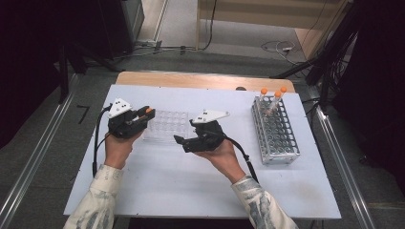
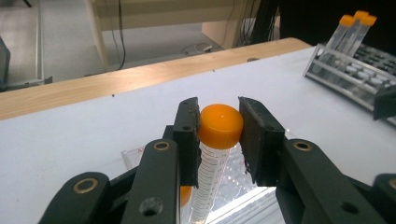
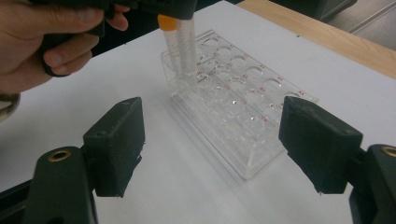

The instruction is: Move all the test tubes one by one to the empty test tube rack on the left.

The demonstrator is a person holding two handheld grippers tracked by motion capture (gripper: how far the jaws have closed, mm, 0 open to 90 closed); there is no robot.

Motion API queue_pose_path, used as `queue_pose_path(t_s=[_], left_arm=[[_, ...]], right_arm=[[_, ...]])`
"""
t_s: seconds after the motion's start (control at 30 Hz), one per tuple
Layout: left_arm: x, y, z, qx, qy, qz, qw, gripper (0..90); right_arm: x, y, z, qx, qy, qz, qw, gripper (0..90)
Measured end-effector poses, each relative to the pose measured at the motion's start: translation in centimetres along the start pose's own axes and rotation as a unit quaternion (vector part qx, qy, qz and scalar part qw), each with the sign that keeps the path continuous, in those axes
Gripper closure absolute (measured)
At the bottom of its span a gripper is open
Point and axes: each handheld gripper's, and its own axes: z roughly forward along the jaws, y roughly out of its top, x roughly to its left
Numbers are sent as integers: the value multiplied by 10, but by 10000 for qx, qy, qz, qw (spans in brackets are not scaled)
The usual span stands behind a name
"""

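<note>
Left gripper [image 2: 218,140] clamped on tube [image 2: 210,182] just under its orange cap; tube upright, cap up, foot in clear rack [image 3: 243,102]. Right gripper [image 3: 224,144], at rack's 3 o'clock, jaws apart.

Even overhead light, table [image 1: 191,191] bright w/ soft shadows; room edges dark in high view. Gripper views slightly soft; near jaws out of focus, bkgd blurry, mild glare on the clear rack [image 3: 233,102].

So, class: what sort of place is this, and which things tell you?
Probably a lab bench set up for recording: capped tubes in a metal rack, a clear rack on a white table, and cables on the floor.
</note>
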Motion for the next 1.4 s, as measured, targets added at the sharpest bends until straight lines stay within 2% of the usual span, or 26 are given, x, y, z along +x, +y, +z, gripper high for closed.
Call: queue_pose_path(t_s=[0.13,0.43,0.5,0.6,0.7,0.9,1.1,1.4], left_arm=[[-1,-4,3,104,44,29,9999,684],[-2,-3,1,83,68,-29,9999,522],[-2,-2,0,37,92,-76,9999,476],[-2,-1,-1,-3,35,-294,9996,394],[-4,1,-2,-46,59,-358,9993,340],[-2,2,-3,-100,-93,-619,9980,313],[-3,3,-4,-118,-41,-598,9981,294],[-3,3,-5,-119,-3,-568,9983,295]], right_arm=[[0,0,-1,6,-9,3,10000,211],[-2,-1,-1,15,-58,36,10000,211],[-3,-1,-2,13,-102,37,9999,211],[-8,-3,-3,27,-205,132,9997,211],[-17,-6,-5,36,-289,245,9993,211],[-29,-10,-13,40,-461,391,9982,211],[-40,-13,-24,59,-667,480,9966,211],[-68,-18,-49,34,-1084,722,9915,211]])
